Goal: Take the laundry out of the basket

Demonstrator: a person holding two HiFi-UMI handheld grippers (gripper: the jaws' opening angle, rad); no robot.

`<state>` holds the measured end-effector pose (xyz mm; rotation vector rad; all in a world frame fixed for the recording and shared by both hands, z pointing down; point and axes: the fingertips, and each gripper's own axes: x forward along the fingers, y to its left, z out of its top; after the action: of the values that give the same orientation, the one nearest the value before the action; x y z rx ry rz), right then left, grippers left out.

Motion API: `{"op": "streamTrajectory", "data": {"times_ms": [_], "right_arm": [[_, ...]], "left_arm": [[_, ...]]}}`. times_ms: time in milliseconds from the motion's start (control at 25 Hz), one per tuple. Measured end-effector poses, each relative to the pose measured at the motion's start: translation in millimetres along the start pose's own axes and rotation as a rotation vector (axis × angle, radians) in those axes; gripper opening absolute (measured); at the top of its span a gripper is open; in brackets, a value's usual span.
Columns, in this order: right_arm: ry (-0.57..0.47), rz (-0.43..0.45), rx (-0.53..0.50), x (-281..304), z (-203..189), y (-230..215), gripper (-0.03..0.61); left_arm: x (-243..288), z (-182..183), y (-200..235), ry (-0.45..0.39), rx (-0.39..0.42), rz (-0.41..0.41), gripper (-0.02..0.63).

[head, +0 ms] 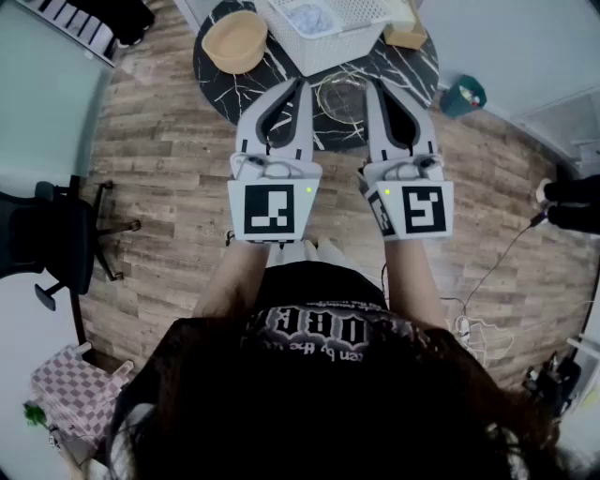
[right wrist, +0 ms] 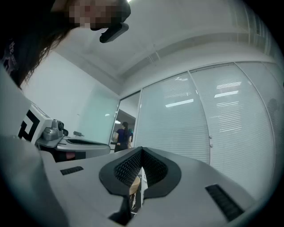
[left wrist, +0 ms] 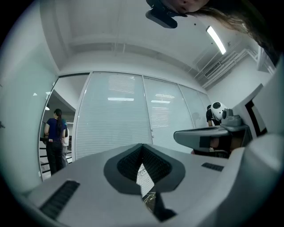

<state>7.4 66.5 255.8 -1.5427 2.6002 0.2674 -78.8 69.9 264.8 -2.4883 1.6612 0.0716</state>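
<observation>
- Left gripper [head: 302, 86]: fingers pressed together, nothing between them.
- Right gripper [head: 373, 86]: fingers likewise closed tip to tip, empty.
- Both side by side, aimed toward round dark table [head: 214, 73].
- Laundry [head: 309, 17] lies inside white basket [head: 328, 54] on table.

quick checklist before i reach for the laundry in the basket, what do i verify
1. Left gripper empty: ok, jaws together on nothing.
2. Right gripper empty: ok, jaws together on nothing.
3. Jaws open for a grab: not ok, both are shut.
4. Laundry in the basket: ok, pale cloth lies inside.
5. Grippers at the basket: not ok, both are held short of it.
6. How much laundry: cannot tell, the picture's top cuts the basket off.
</observation>
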Motion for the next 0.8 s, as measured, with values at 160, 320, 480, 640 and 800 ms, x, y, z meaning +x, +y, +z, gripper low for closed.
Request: {"op": "streamTrajectory", "data": {"times_ms": [160, 320, 480, 640, 800], "right_arm": [[-0.005, 0.001, 0.004, 1, 1, -1, 0.026], [-0.015, 0.013, 0.017, 1, 2, -2, 0.026], [-0.029, 0.036, 0.032, 0, 4, -1, 0.028], [-0.027, 0.057, 0.035, -2, 3, -3, 0.028], [-0.027, 0.061, 0.039, -7, 3, -8, 0.028]], "left_arm": [[1, 0, -1, 0.005, 0.0, -0.005, 0.002], [2, 0, -3, 0.003, -0.005, -0.013, 0.002], [2, 1, -6, 0.002, -0.001, -0.024, 0.002], [2, 2, -10, 0.0, 0.006, -0.039, 0.002], [3, 1, -16, 0.011, 0.009, -0.065, 0.002]]}}
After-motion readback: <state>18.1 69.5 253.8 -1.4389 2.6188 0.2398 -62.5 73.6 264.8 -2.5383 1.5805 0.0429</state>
